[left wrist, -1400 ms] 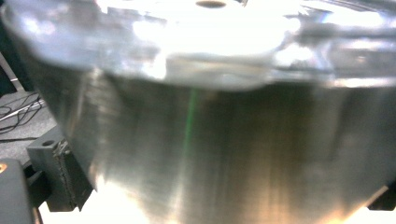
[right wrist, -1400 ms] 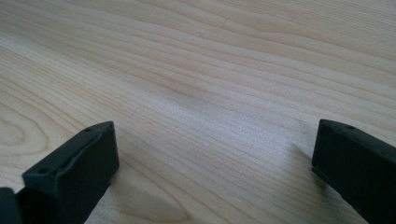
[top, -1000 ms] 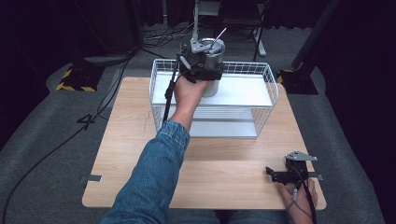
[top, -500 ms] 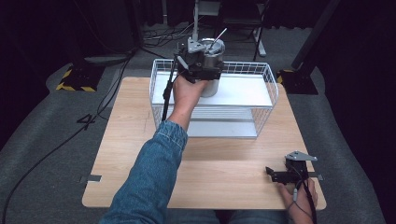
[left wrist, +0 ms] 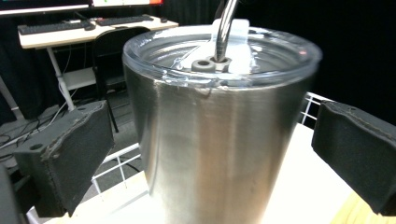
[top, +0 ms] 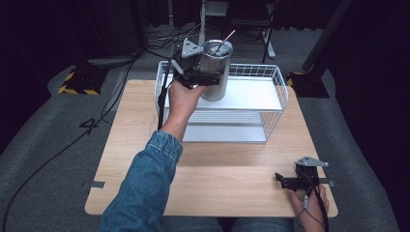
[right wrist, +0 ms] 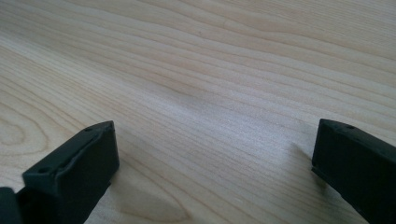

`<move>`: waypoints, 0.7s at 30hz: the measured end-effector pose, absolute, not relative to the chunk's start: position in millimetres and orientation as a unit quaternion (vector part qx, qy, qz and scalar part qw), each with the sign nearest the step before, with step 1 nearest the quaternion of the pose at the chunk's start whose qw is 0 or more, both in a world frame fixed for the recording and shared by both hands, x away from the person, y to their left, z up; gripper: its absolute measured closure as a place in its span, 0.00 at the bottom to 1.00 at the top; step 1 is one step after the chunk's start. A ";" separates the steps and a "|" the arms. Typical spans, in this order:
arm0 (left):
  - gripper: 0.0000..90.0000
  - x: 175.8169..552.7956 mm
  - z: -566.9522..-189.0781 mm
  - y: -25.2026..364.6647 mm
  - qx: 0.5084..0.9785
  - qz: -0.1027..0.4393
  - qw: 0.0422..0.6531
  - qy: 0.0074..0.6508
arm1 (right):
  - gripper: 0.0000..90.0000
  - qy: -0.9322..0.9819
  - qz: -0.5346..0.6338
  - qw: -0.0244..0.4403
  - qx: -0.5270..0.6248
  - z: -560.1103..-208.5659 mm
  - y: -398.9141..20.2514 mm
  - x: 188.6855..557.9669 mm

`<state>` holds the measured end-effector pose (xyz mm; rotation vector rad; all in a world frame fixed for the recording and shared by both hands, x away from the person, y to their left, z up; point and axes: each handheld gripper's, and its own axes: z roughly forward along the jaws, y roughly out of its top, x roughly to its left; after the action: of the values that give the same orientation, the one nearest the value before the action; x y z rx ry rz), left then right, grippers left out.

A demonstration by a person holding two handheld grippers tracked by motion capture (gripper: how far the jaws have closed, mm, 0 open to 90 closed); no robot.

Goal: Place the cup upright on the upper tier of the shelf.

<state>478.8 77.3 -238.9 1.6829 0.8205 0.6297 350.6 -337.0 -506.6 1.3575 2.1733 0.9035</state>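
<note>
At the far left corner of the white wire basket (top: 275,99), a steel tumbler (top: 215,70) with a clear lid (left wrist: 261,51) and a straw (top: 225,39) stands upright. Around it sits the left gripper (top: 205,77), jaws spread wide on either side, clear of the metal. Near the table's (top: 217,164) front right corner rests the right gripper (top: 285,181), jaws wide apart, empty, over bare wood.

A white wire basket (top: 273,92) stood at the table's (top: 217,169) far edge — beyond it, a desk (left wrist: 70,35) bearing keyboards (left wrist: 126,19).
</note>
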 end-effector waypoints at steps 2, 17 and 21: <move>0.00 471.8 -237.4 81.4 0.713 0.264 0.552 0.342 | 0.01 0.783 0.325 0.211 0.488 -506.6 -337.2 350.7; 0.00 414.0 -229.9 113.8 0.720 0.266 0.565 0.303 | 0.01 0.784 0.325 0.209 0.485 -506.5 -336.9 352.4; 0.00 397.3 -231.1 123.1 0.723 0.264 0.566 0.296 | 0.01 0.785 0.325 0.209 0.484 -506.5 -336.8 353.1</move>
<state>397.3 123.1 -231.1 1.6996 0.6966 0.6206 353.1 -336.8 -506.5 1.3473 2.1831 0.9029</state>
